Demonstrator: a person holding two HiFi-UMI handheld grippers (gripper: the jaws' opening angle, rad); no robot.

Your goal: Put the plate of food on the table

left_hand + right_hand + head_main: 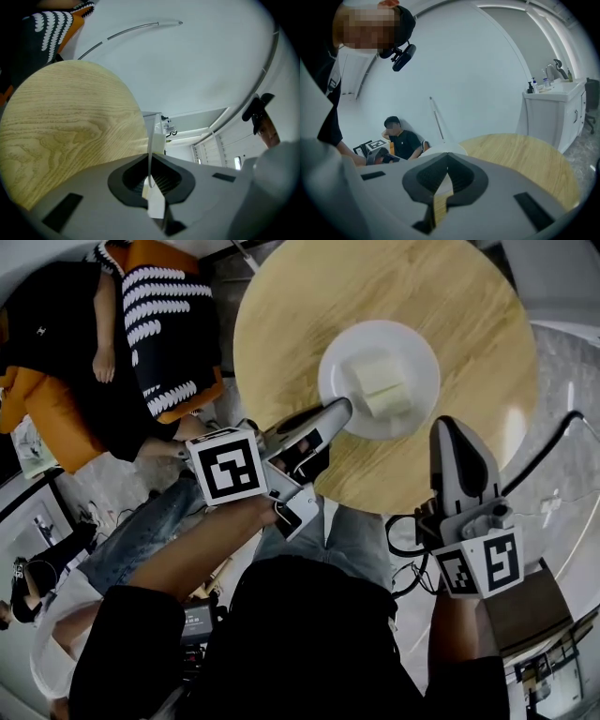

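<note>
the left gripper (pixel 343 409) is clamped on the near-left rim of the white plate (pixel 422 348), which sits over the middle of the round wooden table (pixel 309 296) with a pale block of food (pixel 382 382) on it. the right gripper (pixel 450 425) hangs at the table's near edge, jaws together on nothing. whether the plate's base is fully down is hard to tell. judged risks: a one-sided rim pinch lets the far side sag and the food slide, and letting go early would drop it.
</note>
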